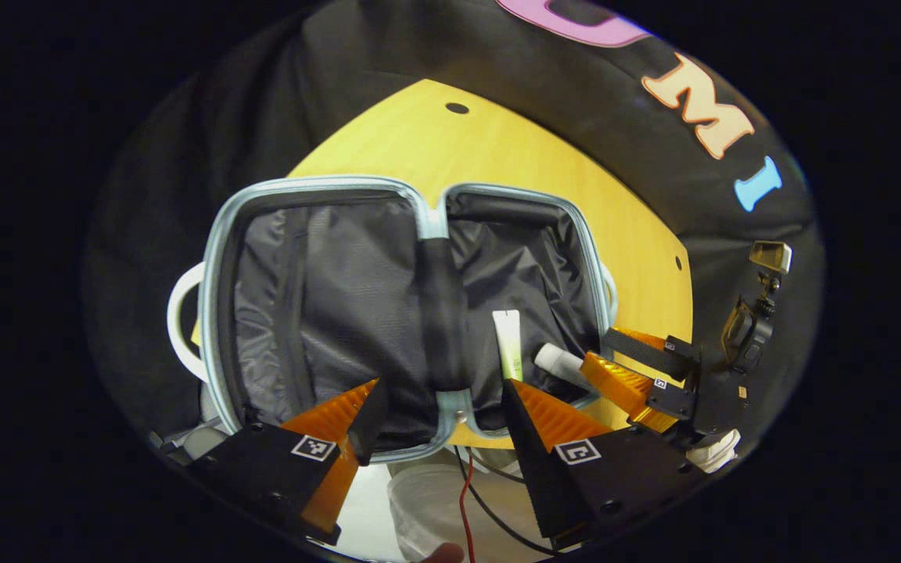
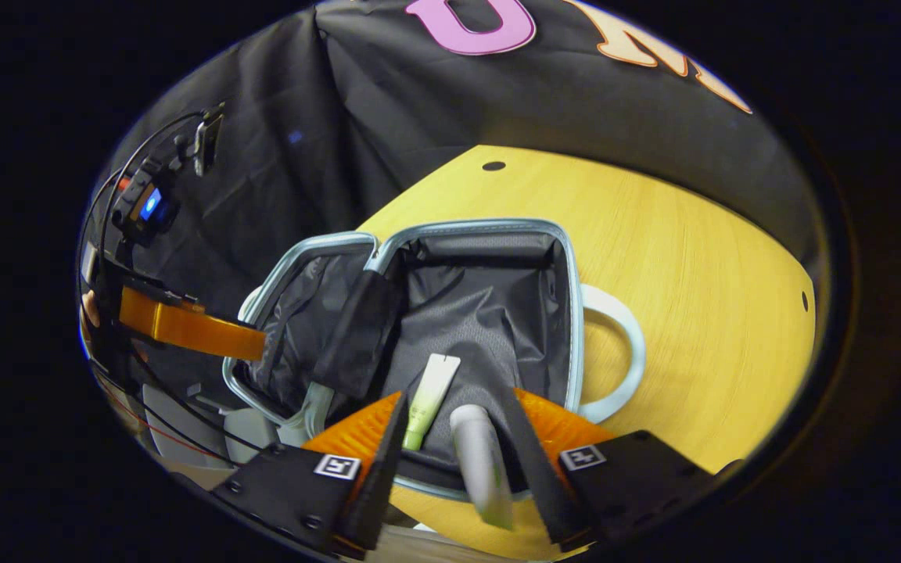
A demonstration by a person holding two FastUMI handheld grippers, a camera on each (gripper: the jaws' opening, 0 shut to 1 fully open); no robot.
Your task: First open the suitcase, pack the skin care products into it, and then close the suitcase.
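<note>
Right fingers (image 2: 462, 450) grip a grey tube (image 2: 482, 461) over the open suitcase (image 2: 572, 313); left fingers (image 1: 439, 410) spread wide, empty.

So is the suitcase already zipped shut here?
No, the suitcase lies open flat on the table, with a green tube lying on the lining of one half.

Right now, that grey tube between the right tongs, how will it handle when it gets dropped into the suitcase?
The grey tube looks round and smooth, so it may roll on the suitcase lining. It seems small, probably light. It could slip from the right tongs, whose hold on it I can't confirm.
</note>
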